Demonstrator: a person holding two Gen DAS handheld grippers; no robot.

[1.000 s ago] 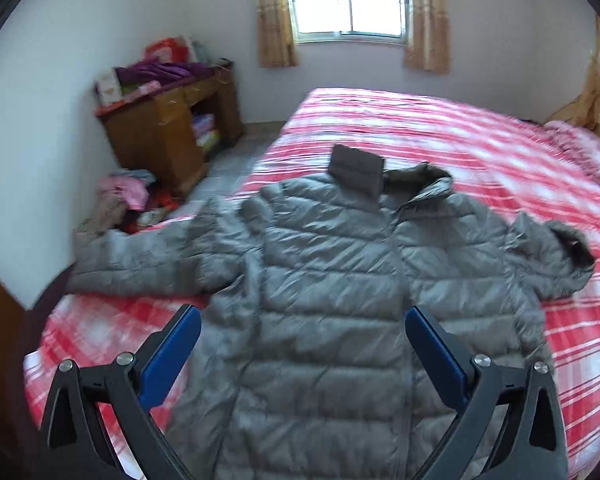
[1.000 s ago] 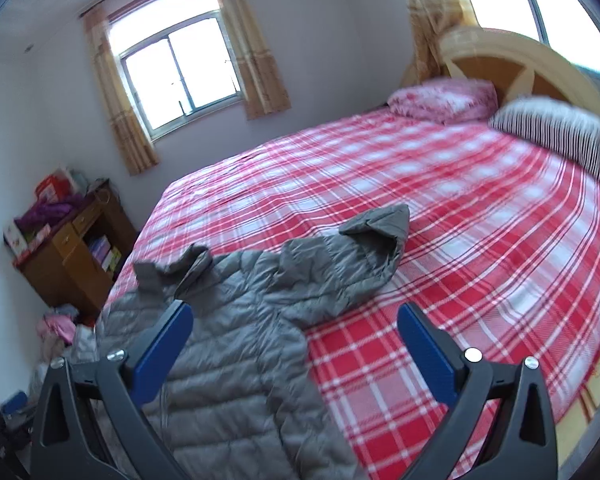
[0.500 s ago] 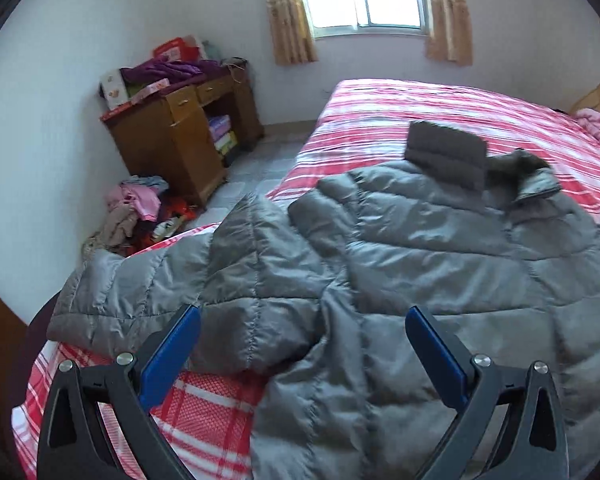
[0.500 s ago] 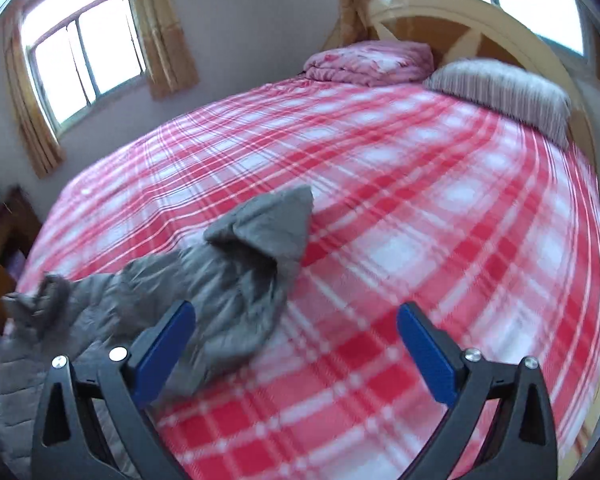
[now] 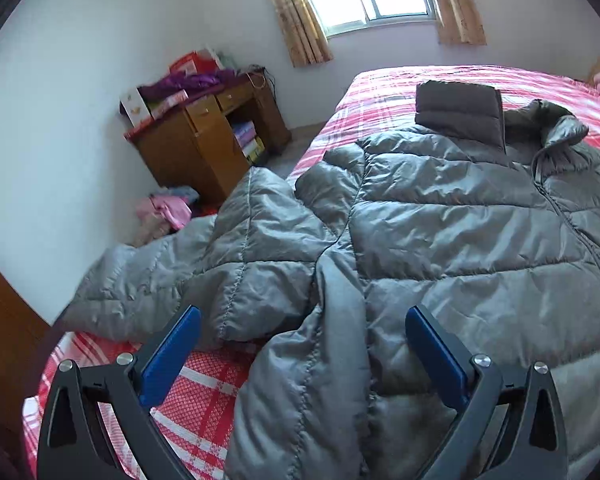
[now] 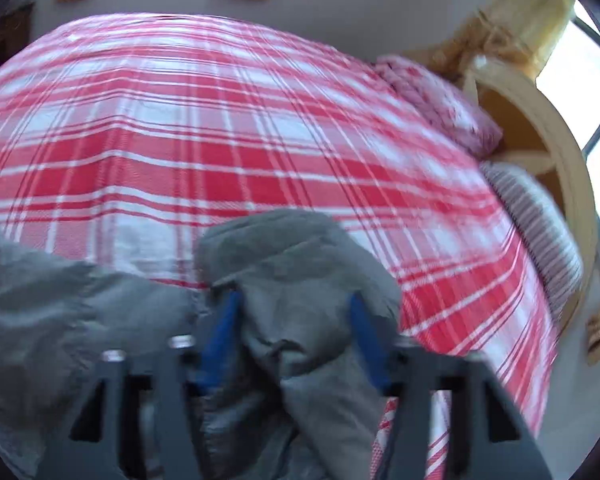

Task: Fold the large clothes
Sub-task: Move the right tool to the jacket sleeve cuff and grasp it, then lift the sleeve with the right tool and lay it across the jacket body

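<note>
I have the grey puffer jacket (image 5: pixel 440 232) spread face-up across the near side of the plaid bed (image 6: pixel 220 120), my left gripper (image 5: pixel 302 356) wide over its armpit, my right gripper (image 6: pixel 294 336) narrowed around the sleeve cuff (image 6: pixel 296 264), presumably to fold it inward.

A grey quilted puffer jacket (image 5: pixel 440 232) is lying spread front-up on the red plaid bed (image 6: pixel 220 120), sleeves outstretched and rumpled.

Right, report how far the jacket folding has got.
Done: grey quilted puffer jacket is spread on the red plaid bed, no fold visible. In hand: right tongs straddle a sleeve end; left tongs are open above the other armpit. Left: every fold.
</note>
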